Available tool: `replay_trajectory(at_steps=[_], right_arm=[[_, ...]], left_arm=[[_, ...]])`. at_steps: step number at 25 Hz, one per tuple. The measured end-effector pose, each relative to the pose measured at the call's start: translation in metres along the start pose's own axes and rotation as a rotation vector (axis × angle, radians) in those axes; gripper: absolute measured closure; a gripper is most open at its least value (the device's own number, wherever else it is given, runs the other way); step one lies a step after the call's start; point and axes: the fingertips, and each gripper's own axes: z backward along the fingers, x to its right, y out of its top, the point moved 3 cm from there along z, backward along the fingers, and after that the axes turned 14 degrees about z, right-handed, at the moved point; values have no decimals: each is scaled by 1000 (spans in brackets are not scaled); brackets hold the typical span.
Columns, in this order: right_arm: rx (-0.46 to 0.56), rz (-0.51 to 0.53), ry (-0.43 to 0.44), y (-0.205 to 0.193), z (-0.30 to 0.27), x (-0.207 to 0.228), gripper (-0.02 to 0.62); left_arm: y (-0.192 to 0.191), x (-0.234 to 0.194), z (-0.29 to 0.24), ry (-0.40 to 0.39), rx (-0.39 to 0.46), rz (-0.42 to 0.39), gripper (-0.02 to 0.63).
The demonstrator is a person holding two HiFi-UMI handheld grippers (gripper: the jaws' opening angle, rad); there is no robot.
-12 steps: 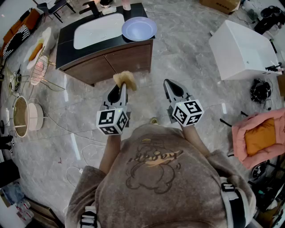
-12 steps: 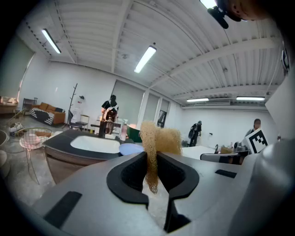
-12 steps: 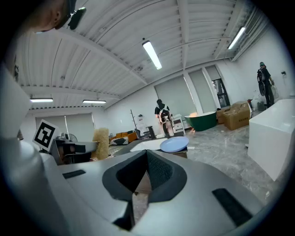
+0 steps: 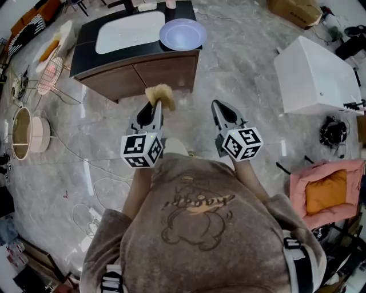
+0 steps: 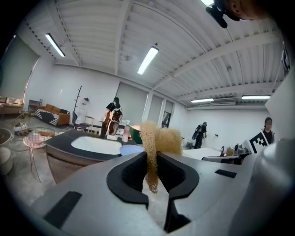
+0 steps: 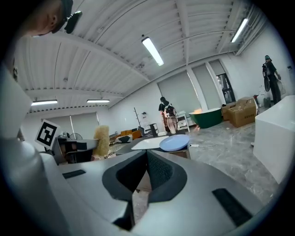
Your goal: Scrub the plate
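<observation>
Facing the counter [image 4: 86, 51], sponge [image 4: 160, 93] ready.
Left gripper [image 4: 156, 109] pinched on a soft, light sponge; plate [image 4: 183, 34] lies on the counter right of the basin [image 4: 128, 31], well ahead, likely stiff, slick, breakable, best steadied by its rim; right gripper [image 4: 218, 106] closed, empty.

Open floor [image 4: 240, 74] separates the left gripper [image 4: 154, 109] and right gripper [image 4: 219, 106] from the vanity cabinet [image 4: 148, 71]; nothing stands in that gap. The sponge [image 4: 161, 94] pinched in the left fingers projects nearest the cabinet front, apart from it.

On the dark surface [image 4: 86, 43], the white basin [image 4: 128, 31] takes most room. The blue plate [image 4: 182, 34] fills the right end. A bottle [image 4: 170, 4] stands at the rear edge.

A wire rack [image 4: 50, 74] crowds the cabinet's left side. A white box [image 4: 314, 77] stands well apart on the right.
</observation>
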Motion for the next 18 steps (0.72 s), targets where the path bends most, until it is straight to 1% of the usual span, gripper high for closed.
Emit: replay_trajectory(at_steps=[8,14,18], right_arm=[[-13,-15,3,-4,-22,30,595],[-31,-33,-1,-8,-50,56,595],[-39,-44,-14,-9,-83,80,595]], left_arm=[[1,-6,-32,17,1,8,541],[5,-17,-75,20,-16,17,543],[12,-31,-116,5,-31,13,541]])
